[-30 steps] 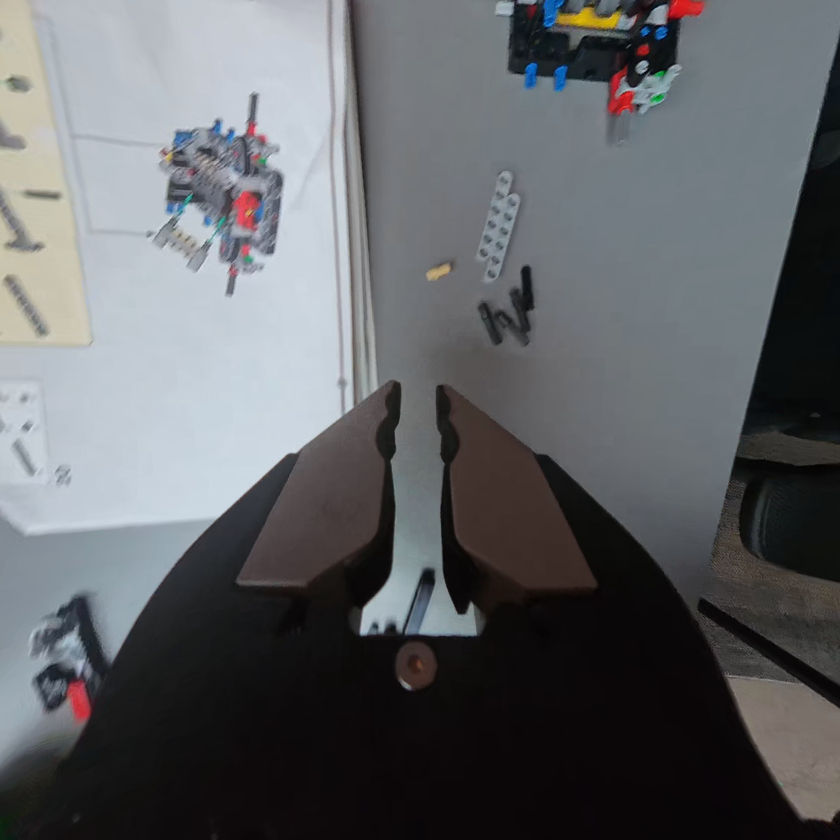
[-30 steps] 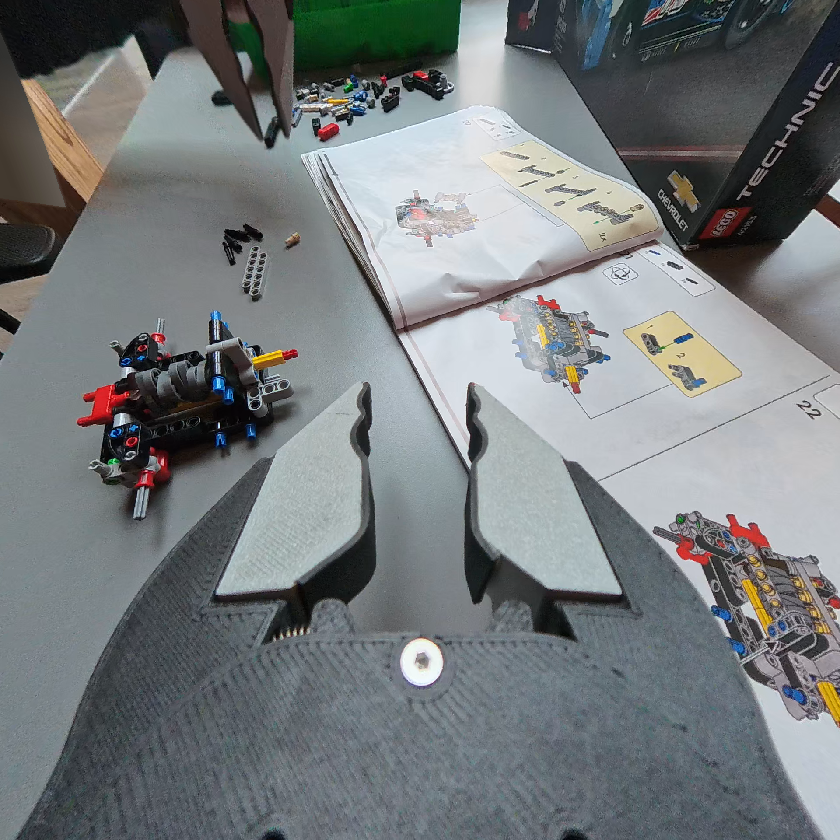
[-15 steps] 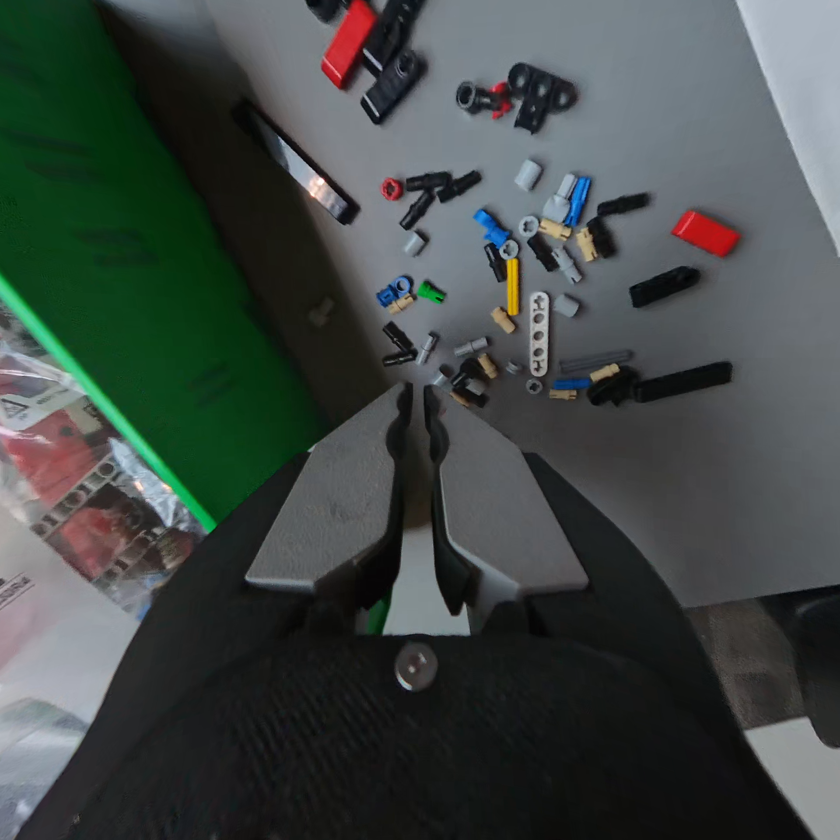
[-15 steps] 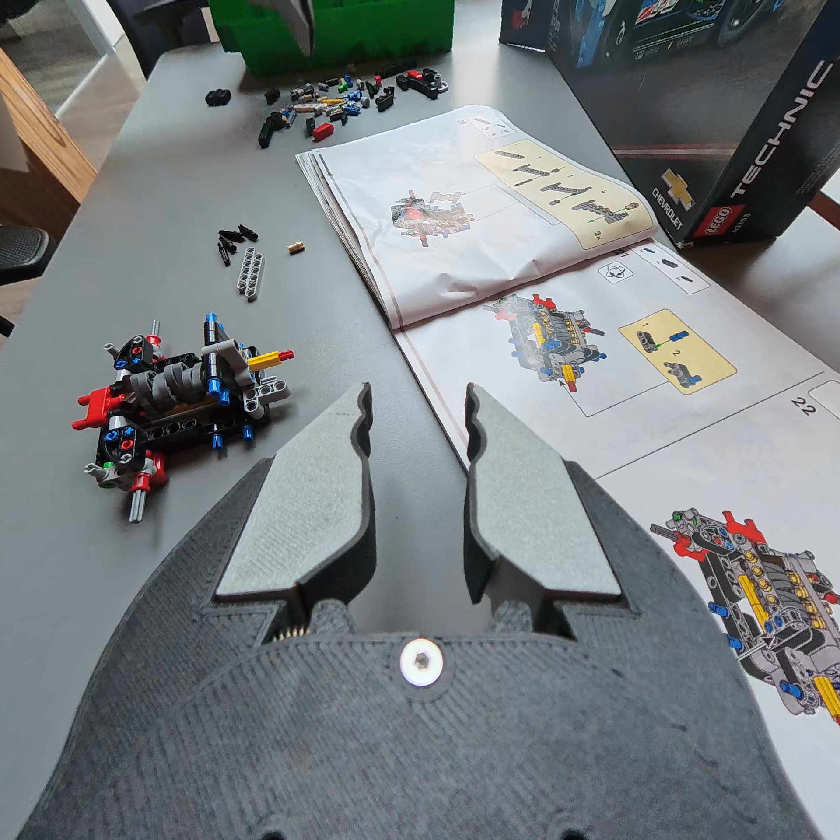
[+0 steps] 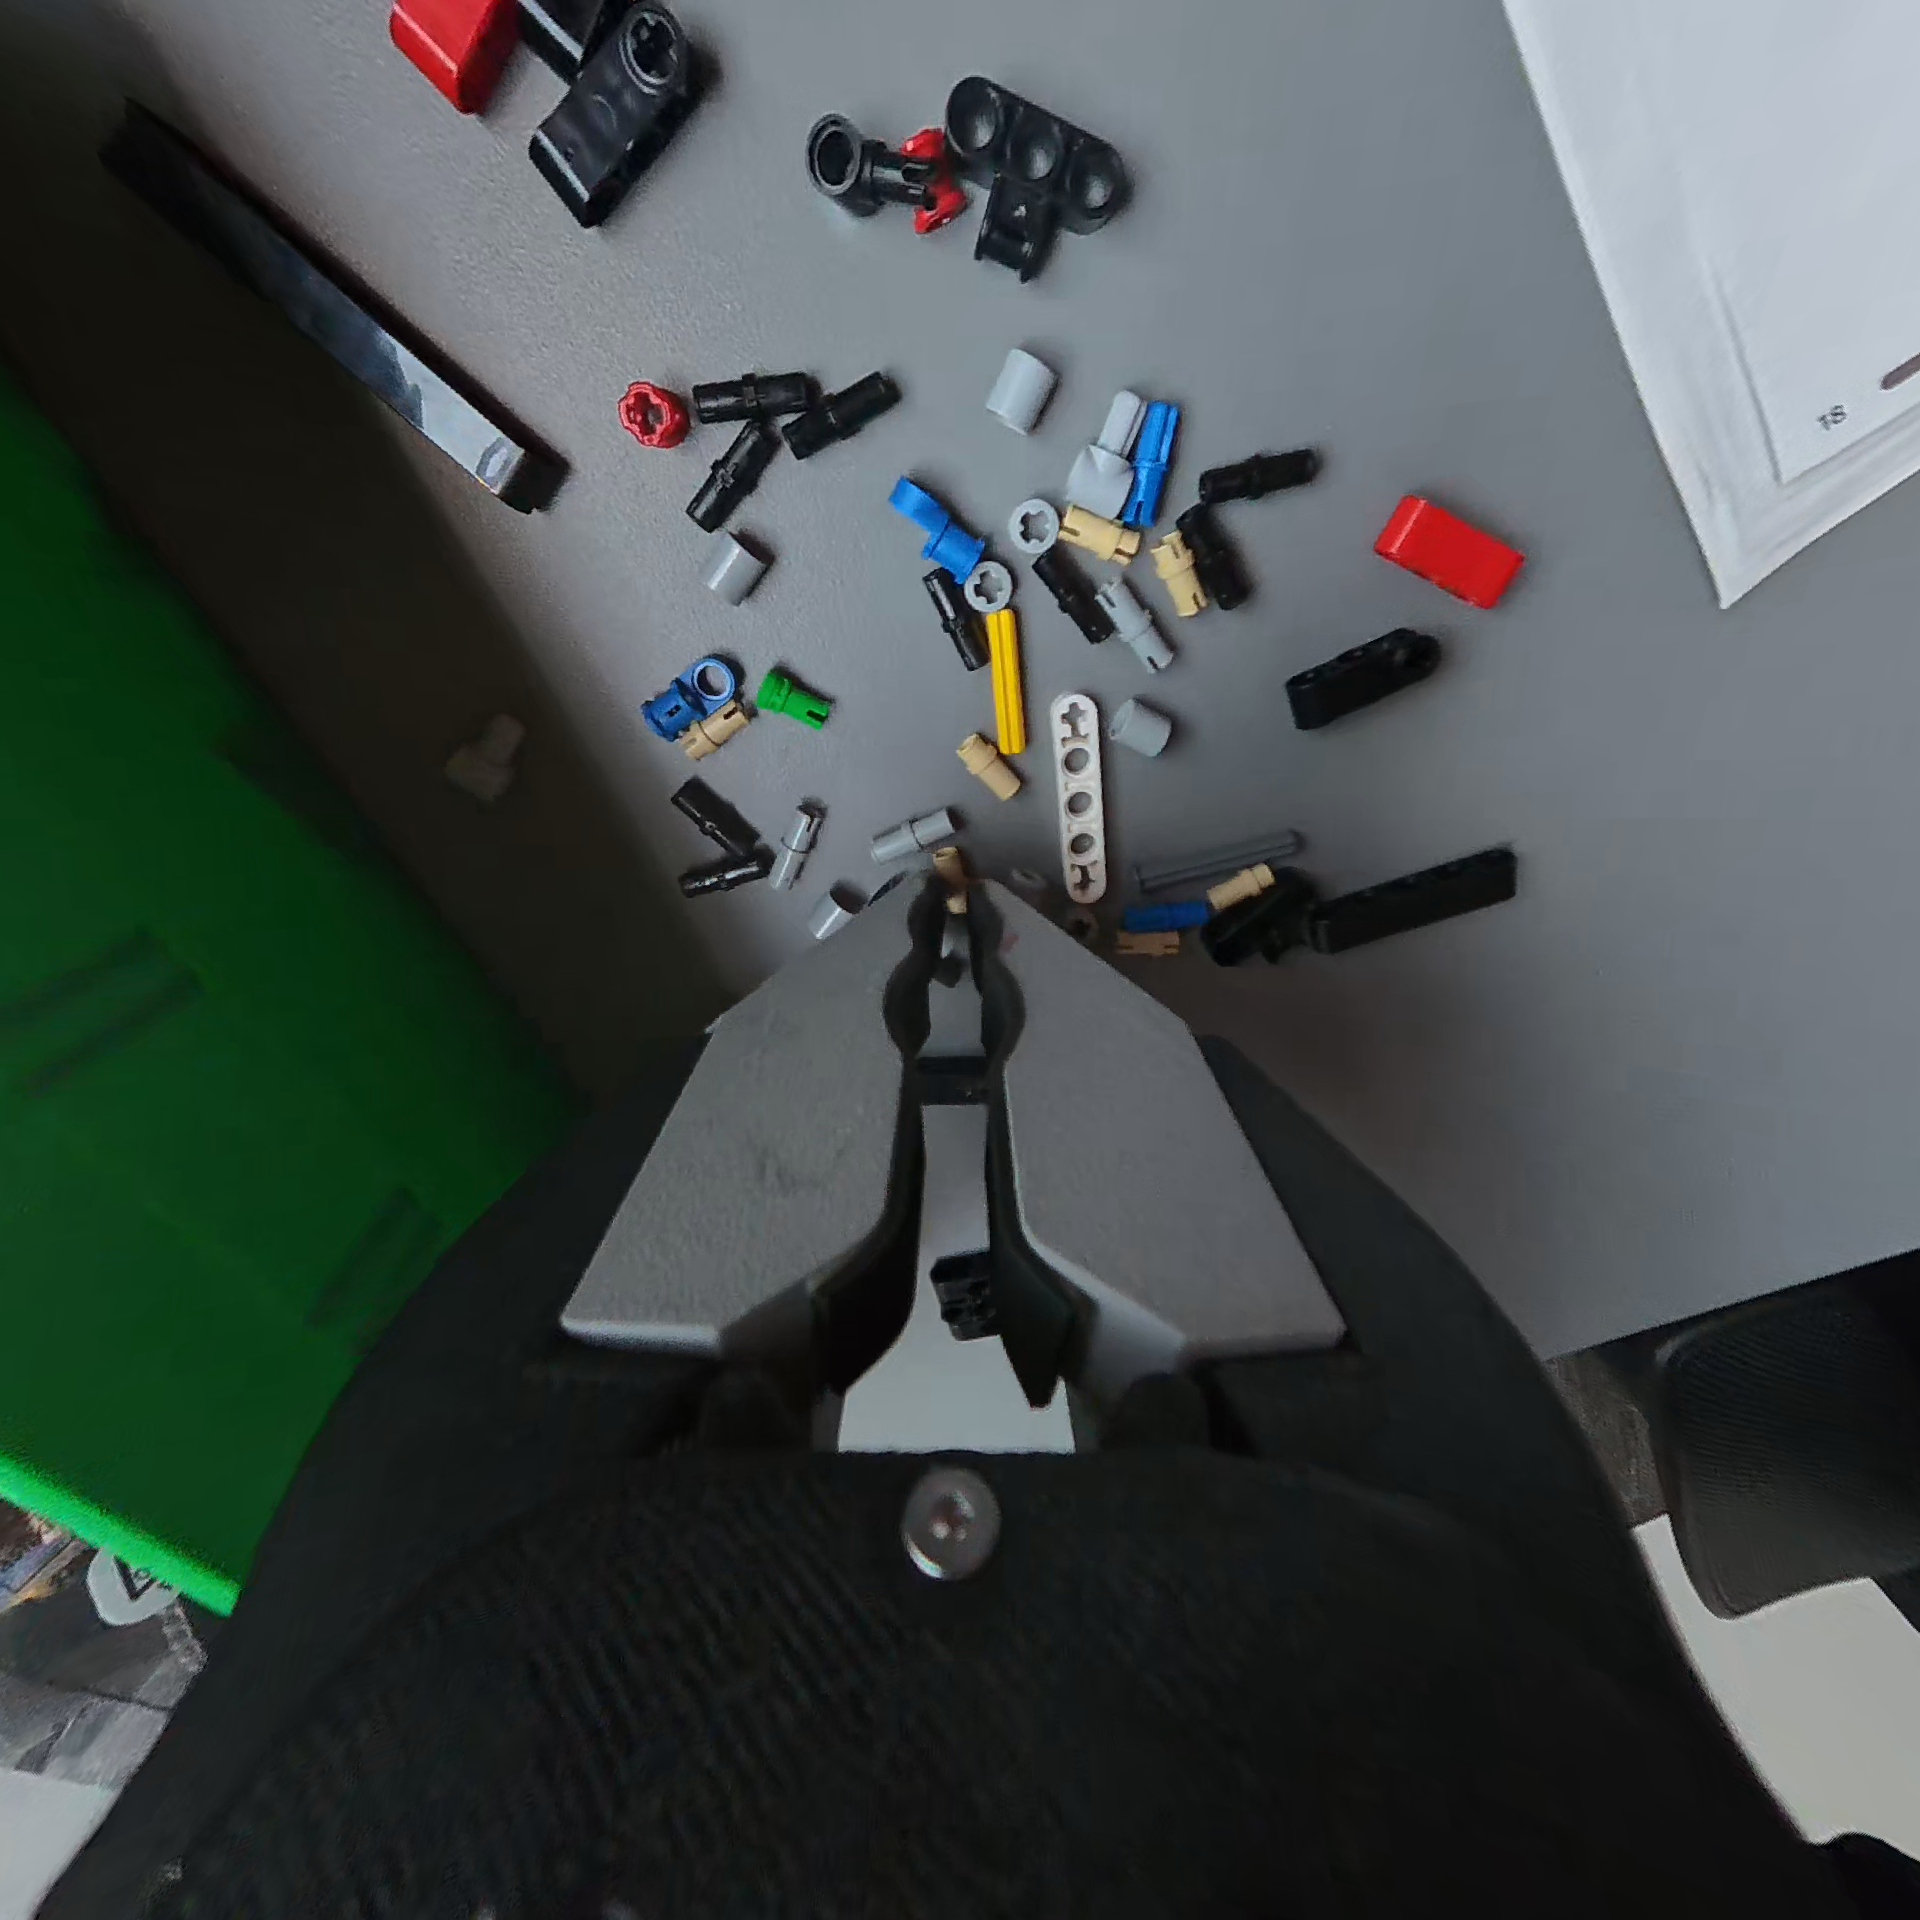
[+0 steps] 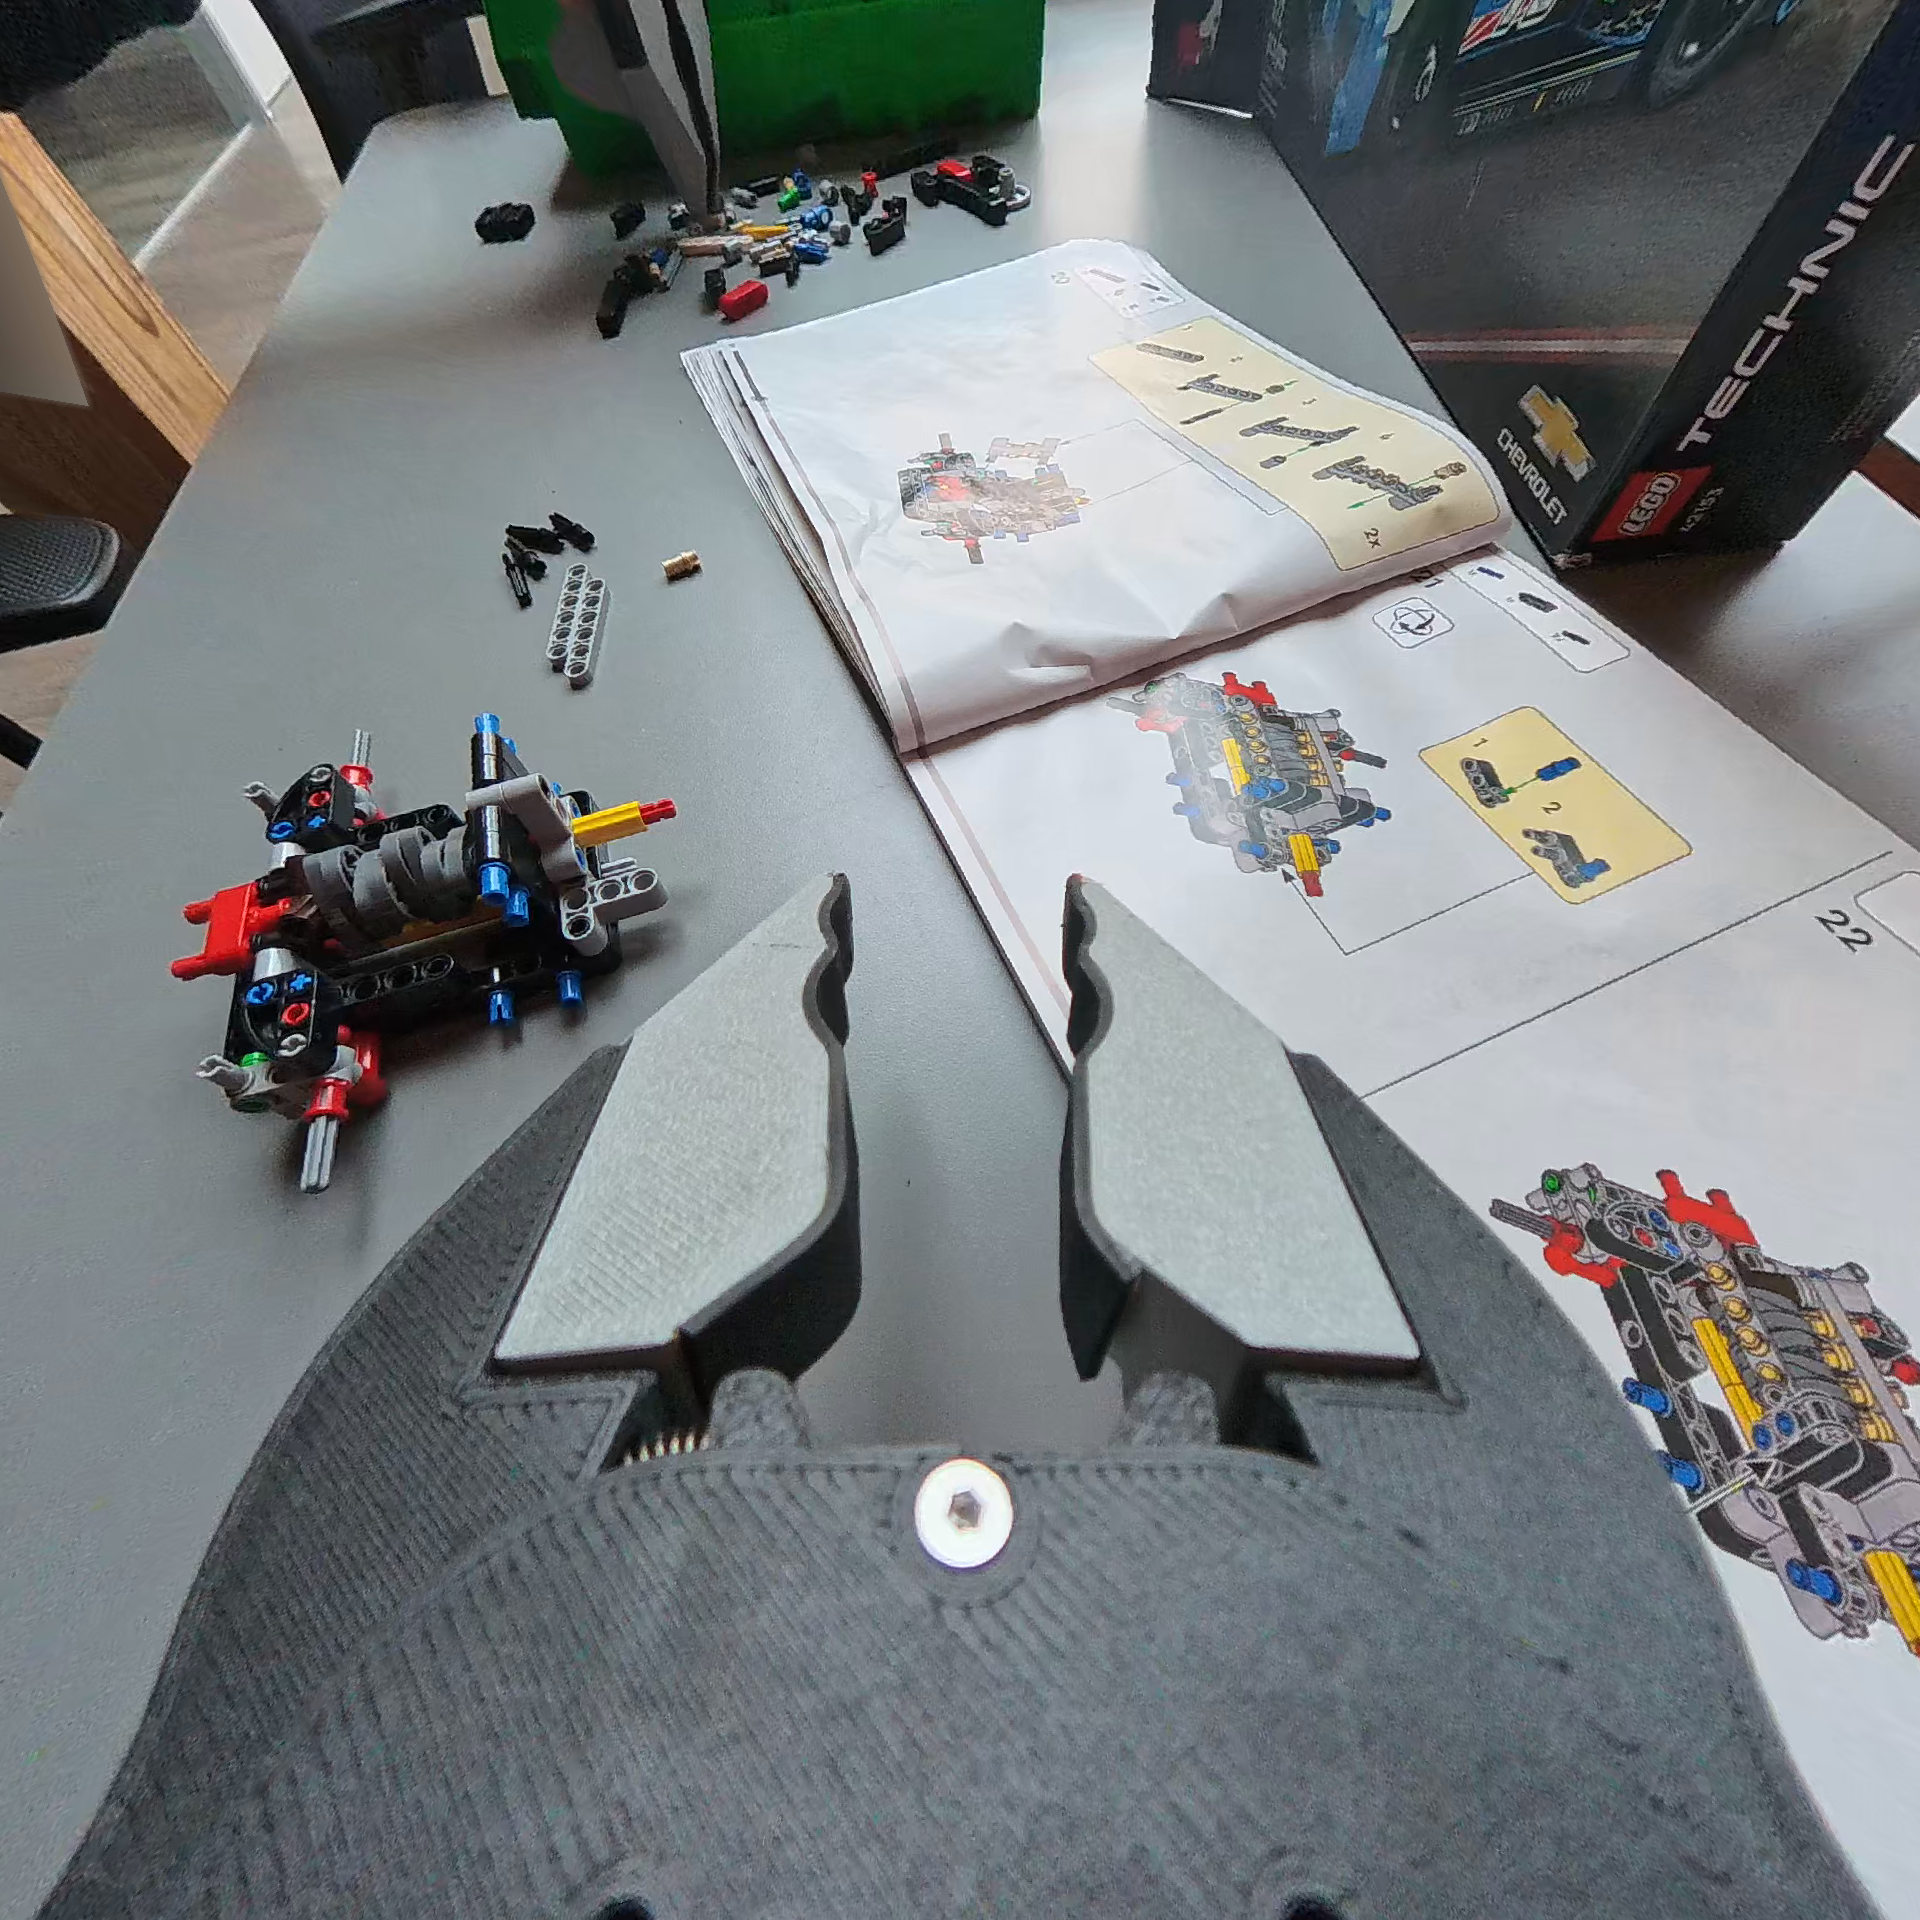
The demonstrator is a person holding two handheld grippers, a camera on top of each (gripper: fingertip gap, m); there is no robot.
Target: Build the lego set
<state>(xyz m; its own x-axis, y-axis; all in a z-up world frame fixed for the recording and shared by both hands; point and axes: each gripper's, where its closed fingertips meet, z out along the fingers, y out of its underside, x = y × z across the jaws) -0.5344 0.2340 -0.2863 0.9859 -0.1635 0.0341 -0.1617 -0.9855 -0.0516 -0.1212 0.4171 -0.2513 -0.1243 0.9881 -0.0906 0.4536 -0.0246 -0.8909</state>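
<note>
The left hand-held gripper (image 5: 951,902) has its tips pinched on a tan pin (image 5: 948,871) at the near edge of the loose parts pile (image 5: 997,582) on the grey table (image 5: 1558,1039), its fingers hiding several pieces beneath. The green bin (image 5: 156,987) at 9 o'clock is blurred and cut off. The right hand-held gripper (image 6: 956,904) hangs empty, jaws apart, with the part-built lego model (image 6: 416,904) at 10 o'clock and the instruction booklet (image 6: 1091,520) at 1 o'clock.

Model (image 6: 416,914) left of booklet (image 6: 1351,831); box (image 6: 1662,260) behind.
</note>
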